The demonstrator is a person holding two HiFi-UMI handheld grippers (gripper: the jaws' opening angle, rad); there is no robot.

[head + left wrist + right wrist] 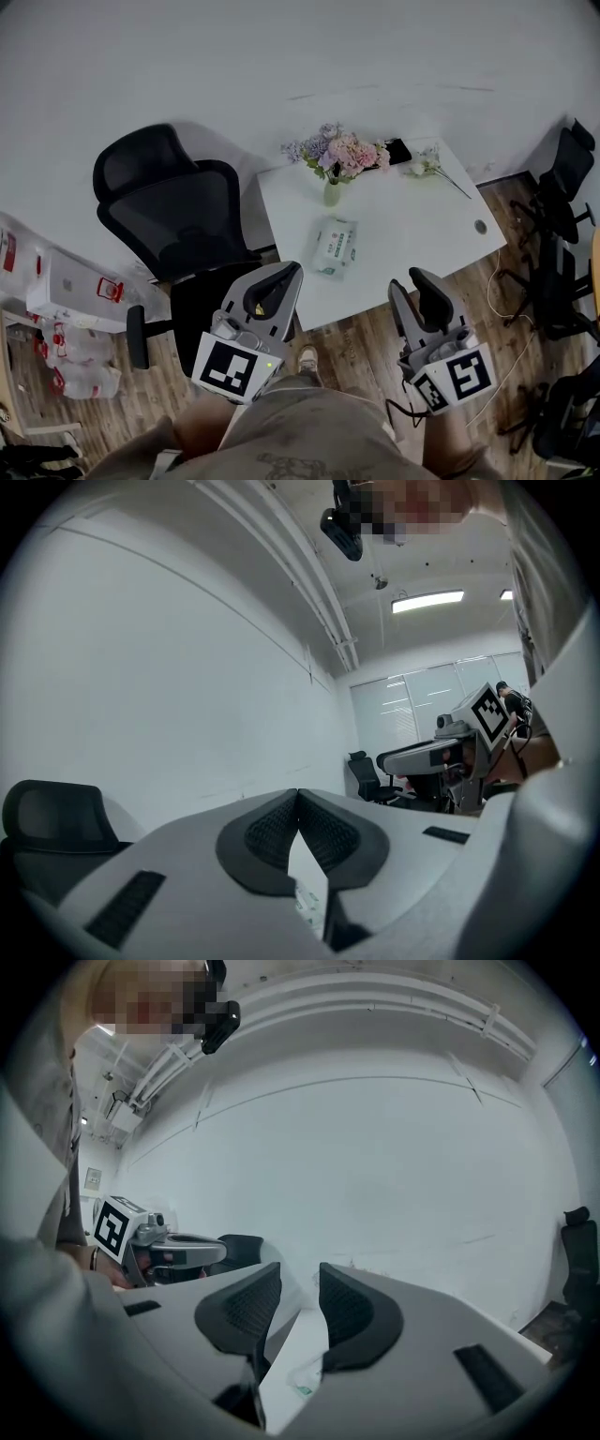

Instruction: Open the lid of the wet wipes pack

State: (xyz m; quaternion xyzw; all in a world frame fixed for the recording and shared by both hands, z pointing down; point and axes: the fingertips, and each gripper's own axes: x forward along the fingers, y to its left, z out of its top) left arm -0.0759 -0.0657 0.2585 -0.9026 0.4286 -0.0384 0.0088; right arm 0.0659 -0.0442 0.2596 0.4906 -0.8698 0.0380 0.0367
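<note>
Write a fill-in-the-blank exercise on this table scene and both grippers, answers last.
1. The wet wipes pack lies on the ____ table.
2. Beyond the pack stands a vase of ____.
3. The left gripper has its jaws ____, with nothing held.
4. The right gripper has its jaws ____, with nothing between them.
Missing words: white; flowers; shut; open.

Grey, black-padded left tool (pixel 291 274), right tool (pixel 409 279)
</note>
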